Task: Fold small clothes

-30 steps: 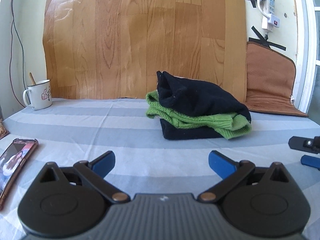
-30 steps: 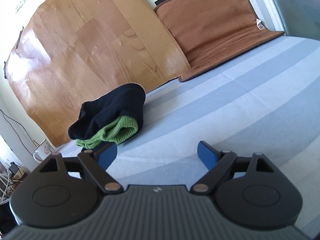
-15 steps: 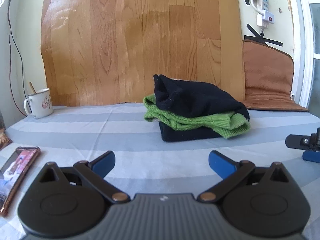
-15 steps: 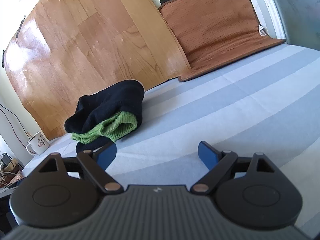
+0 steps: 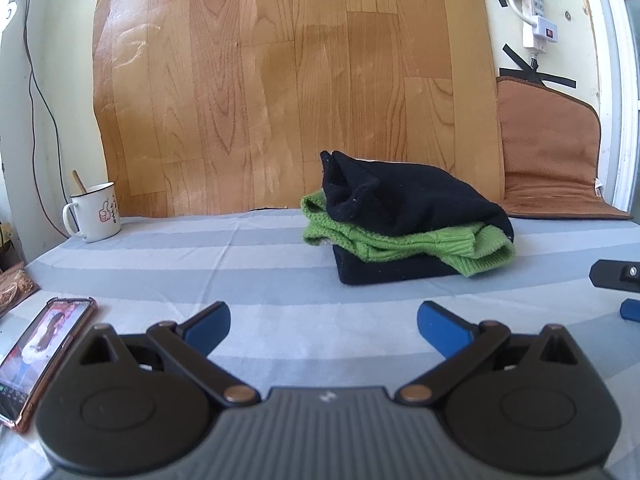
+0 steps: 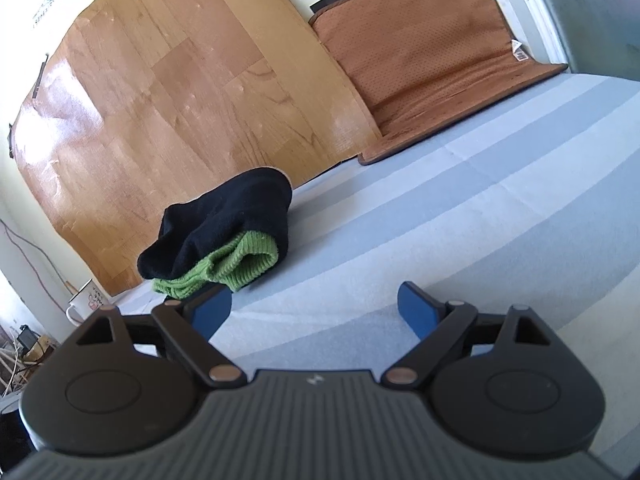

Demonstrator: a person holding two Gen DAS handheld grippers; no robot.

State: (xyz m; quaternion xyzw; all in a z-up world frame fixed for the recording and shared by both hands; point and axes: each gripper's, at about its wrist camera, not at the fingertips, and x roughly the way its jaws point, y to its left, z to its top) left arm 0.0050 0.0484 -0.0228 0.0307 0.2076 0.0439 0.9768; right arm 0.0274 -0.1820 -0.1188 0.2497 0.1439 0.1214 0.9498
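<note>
A folded black and green knit garment (image 5: 404, 220) lies in a small stack on the blue-striped sheet (image 5: 200, 264), black layers above and below a green ribbed one. My left gripper (image 5: 323, 322) is open with nothing between its blue pads, well short of the stack. In the right wrist view the same stack (image 6: 224, 236) sits ahead to the left. My right gripper (image 6: 316, 308) is there with its jaws opening and only bare sheet between them. Its tip (image 5: 616, 280) also shows at the right edge of the left wrist view.
A white enamel mug (image 5: 94, 212) with a spoon stands at the back left. A phone (image 5: 38, 356) in a pink case lies at the near left. A wood-pattern sheet (image 5: 296, 88) and a brown mat (image 6: 432, 52) lean on the back wall.
The left wrist view has tilted slightly, so the stack sits a little lower right in it. The right view has rolled a little. The garment has not moved.
</note>
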